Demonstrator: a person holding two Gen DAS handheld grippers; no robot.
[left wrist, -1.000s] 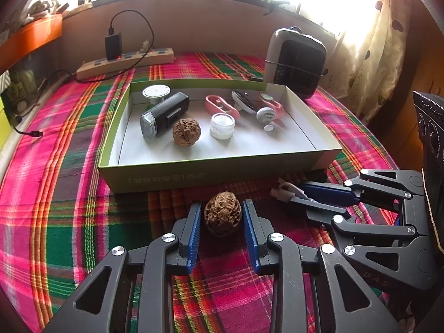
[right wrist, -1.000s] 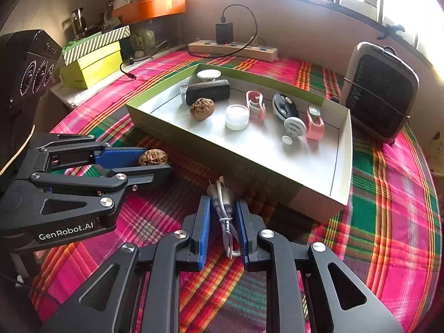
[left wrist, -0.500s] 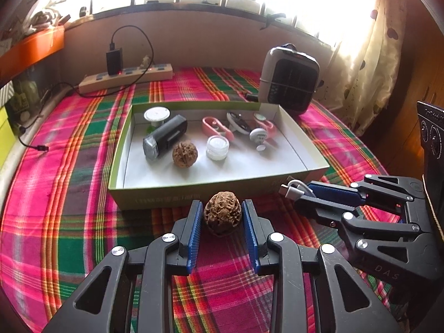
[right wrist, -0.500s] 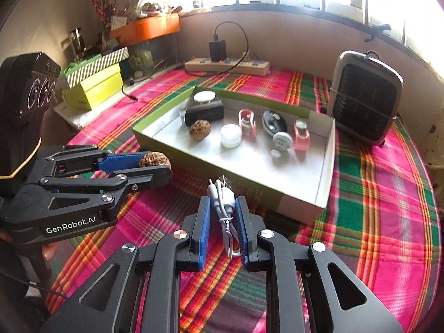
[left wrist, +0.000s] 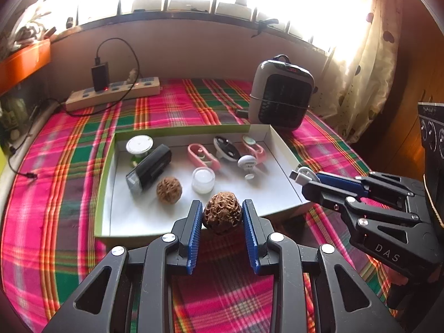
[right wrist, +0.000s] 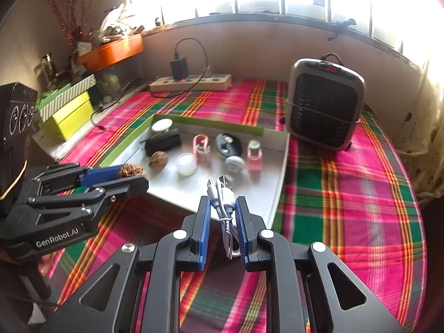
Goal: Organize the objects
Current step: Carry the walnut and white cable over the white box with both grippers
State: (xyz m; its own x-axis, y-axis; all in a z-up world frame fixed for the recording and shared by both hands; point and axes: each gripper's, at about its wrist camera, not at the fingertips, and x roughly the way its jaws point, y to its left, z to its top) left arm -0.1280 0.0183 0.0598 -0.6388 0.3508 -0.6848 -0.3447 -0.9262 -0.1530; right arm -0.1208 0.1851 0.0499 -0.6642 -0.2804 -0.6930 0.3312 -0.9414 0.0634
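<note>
My left gripper (left wrist: 222, 208) is shut on a brown walnut (left wrist: 221, 213) and holds it in the air over the near wall of a shallow green-edged box (left wrist: 106, 172). My right gripper (right wrist: 223, 208) is shut on a coiled white USB cable (right wrist: 222, 197), raised near the box's near right corner (right wrist: 277, 194). In the box lie a second walnut (left wrist: 169, 189), a black device (left wrist: 149, 170), a white jar (left wrist: 203, 179), pink clips (left wrist: 204, 156) and small round items. The left gripper with its walnut also shows in the right wrist view (right wrist: 130, 170).
A grey heater (left wrist: 281, 94) stands behind the box at the right. A power strip (left wrist: 113, 94) with a black charger lies along the back wall. Yellow-green boxes (right wrist: 69, 111) and an orange shelf (right wrist: 111, 51) are at the left. A plaid cloth (right wrist: 347, 194) covers the table.
Both grippers have risen and moved forward toward the box, each still holding its object. The walnut now hangs over the box's near wall and the cable is near its right corner.
</note>
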